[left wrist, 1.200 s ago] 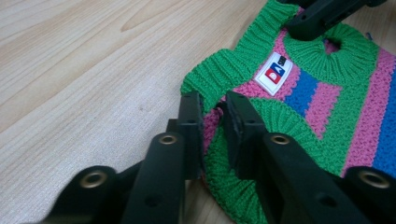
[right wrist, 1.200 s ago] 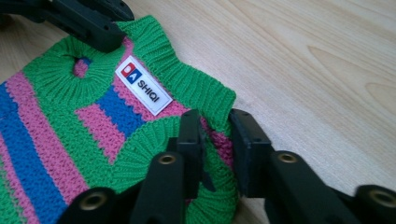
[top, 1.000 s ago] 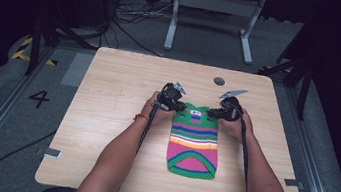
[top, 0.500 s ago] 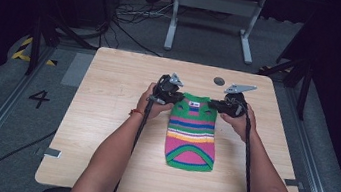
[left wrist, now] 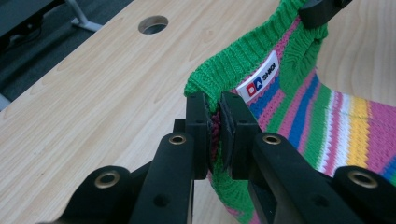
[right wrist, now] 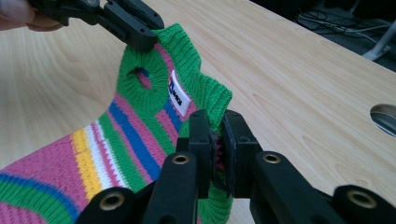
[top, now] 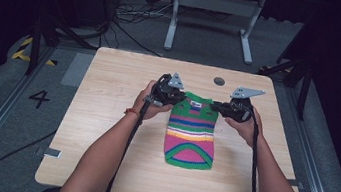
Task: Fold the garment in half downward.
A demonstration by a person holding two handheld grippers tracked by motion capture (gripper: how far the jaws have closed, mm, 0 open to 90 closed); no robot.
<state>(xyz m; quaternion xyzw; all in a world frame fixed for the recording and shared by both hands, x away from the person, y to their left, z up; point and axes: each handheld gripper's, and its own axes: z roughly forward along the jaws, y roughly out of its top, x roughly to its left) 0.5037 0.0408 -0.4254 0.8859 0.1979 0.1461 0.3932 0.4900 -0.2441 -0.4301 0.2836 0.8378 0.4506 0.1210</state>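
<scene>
**Grippers clamp a striped knit sweater by its shoulders**

Both grippers are clenched on one small knitted sweater (top: 191,137) at the middle of the wooden table (top: 105,117). The left gripper (top: 174,95) pinches the garment's upper left corner, the right gripper (top: 218,108) the upper right corner. In the left gripper view the two black jaws stand nearly together with green and dark pink knit squeezed between the pads (left wrist: 232,122); the right gripper view shows the same narrow gap packed with knit at the other shoulder. Each gripper view also catches the opposite gripper's jaws biting the far green edge.

The sweater has a ribbed green collar, green-edged armholes and a green hem, with bands of pink, blue, white, yellow and green across the body. A white label (left wrist: 258,78) with red and blue marks sits inside the collar. In the gripper views the top end is raised off the wood while the body slopes down; in the high view the hem end lies on the table toward the person.

Around it, the tabletop is bare light wood with a round cable hole (top: 219,81) beyond the grippers, well apart from the garment. Nothing lies between the grippers and the sweater. Black cables (top: 128,140) trail back along the forearms. Past the table's far edge stand a grey metal frame (top: 210,16) and loose floor cables (top: 129,17); a number four (top: 39,99) is marked on the floor at left.
</scene>
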